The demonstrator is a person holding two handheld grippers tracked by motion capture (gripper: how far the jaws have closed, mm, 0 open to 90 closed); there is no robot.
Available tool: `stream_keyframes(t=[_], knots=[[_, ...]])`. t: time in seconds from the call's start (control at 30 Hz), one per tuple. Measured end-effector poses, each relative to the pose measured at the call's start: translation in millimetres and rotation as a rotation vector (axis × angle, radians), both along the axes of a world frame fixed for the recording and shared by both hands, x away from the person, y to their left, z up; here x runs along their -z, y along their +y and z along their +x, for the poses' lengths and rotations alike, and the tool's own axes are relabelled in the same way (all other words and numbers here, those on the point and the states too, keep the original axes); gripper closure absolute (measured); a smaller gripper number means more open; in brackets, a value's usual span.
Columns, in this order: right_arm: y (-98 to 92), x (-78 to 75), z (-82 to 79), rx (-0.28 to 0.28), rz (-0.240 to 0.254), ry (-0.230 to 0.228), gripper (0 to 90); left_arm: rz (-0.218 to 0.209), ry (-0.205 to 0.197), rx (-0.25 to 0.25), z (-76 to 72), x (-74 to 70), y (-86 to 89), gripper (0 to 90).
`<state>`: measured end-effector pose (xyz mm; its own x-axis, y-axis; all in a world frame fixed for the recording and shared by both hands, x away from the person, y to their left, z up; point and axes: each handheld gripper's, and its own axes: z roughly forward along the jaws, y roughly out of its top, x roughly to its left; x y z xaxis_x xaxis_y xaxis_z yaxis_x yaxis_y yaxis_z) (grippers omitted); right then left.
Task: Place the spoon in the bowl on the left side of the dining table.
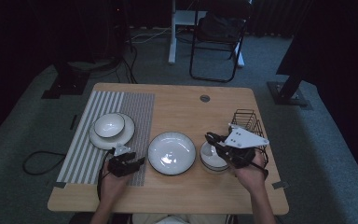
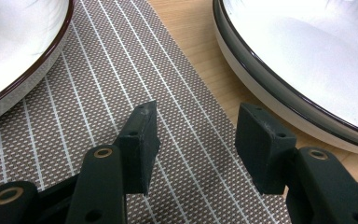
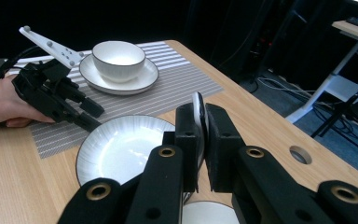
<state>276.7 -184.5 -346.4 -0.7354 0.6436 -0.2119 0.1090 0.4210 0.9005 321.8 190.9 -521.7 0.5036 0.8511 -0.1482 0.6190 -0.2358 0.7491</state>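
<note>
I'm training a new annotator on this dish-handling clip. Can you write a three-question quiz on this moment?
1. True or false: the right gripper is clamped on the rim of the small bowl.
2. What sits on the plate on the striped mat?
3. The left gripper is: A) open over the mat, B) shut on the large plate.

Key: 1 true; 2 a white bowl; 3 A.
</note>
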Motion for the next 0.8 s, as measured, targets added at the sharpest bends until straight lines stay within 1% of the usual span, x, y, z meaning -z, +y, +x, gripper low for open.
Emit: stream_keyframes(t=[0.27, 0.4, 0.43, 0.53, 0.7, 0.8], knots=[[14.2, 1.3, 5.6, -0.029, 0.012, 0.005, 84.5, 0.000, 0.000, 0.000, 0.0, 0.0, 0.0, 50.1], [21.0, 1.3, 8.3, -0.045, 0.012, 0.005, 84.5, 0.001, 0.000, 0.000, 0.0, -0.1, 0.0, 50.1], [27.0, 1.6, 10.3, -0.057, 0.012, 0.007, 84.5, 0.002, 0.000, 0.001, 0.0, -0.1, 0.0, 50.1], [30.9, 1.8, 11.6, -0.063, 0.012, 0.006, 84.5, 0.001, 0.001, 0.001, 0.0, -0.1, 0.1, 50.0], [41.3, 1.7, 15.9, -0.088, 0.017, 0.012, 84.5, -0.003, 0.002, -0.001, 0.2, 0.0, 0.3, 50.1], [46.8, 2.5, 20.0, -0.105, 0.025, 0.027, 84.5, -0.002, 0.002, -0.001, 0.1, -0.1, 0.1, 50.1]])
